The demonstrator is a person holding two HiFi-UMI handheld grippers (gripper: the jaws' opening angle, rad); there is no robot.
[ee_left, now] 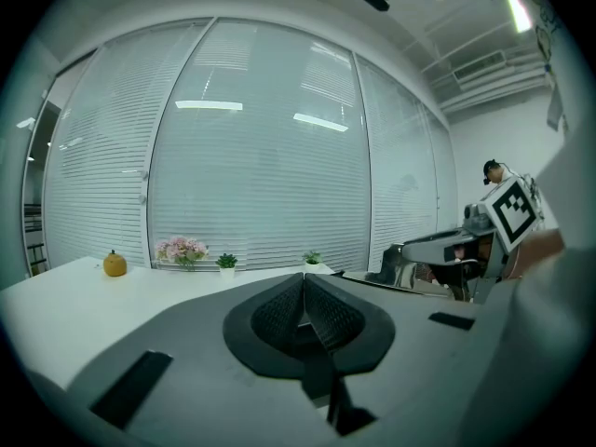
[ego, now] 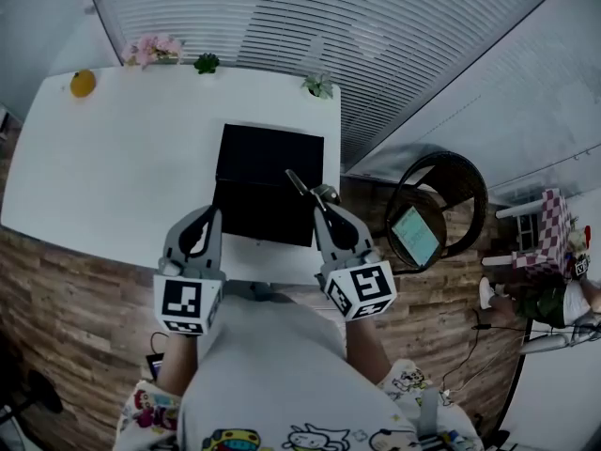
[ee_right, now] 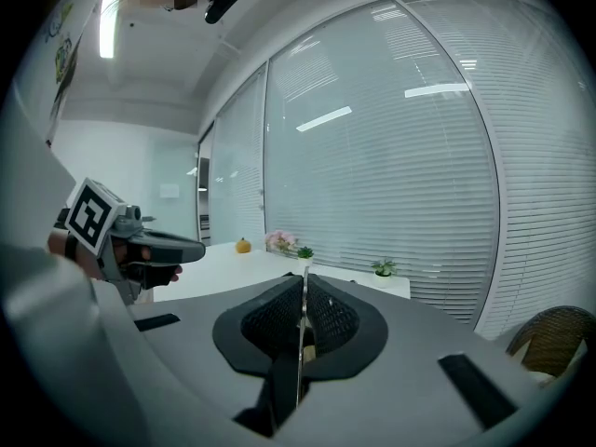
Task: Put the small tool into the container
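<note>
A black open container [ego: 268,181] lies on the white table [ego: 113,177] near its front edge. My right gripper [ego: 324,197] is shut on the small tool [ego: 297,182], a thin metal piece that sticks out over the container's right part. In the right gripper view the tool [ee_right: 303,329] stands as a thin blade pinched between the ribbed pads of that gripper [ee_right: 304,291]. My left gripper [ego: 212,214] hovers at the container's near left corner. In its own view the left gripper [ee_left: 304,289] has its pads pressed together with nothing held.
An orange fruit [ego: 83,84], pink flowers [ego: 153,49] and two small potted plants [ego: 207,63] [ego: 319,85] line the table's far edge by the blinds. A round wicker chair [ego: 437,205] stands on the wooden floor to the right of the table.
</note>
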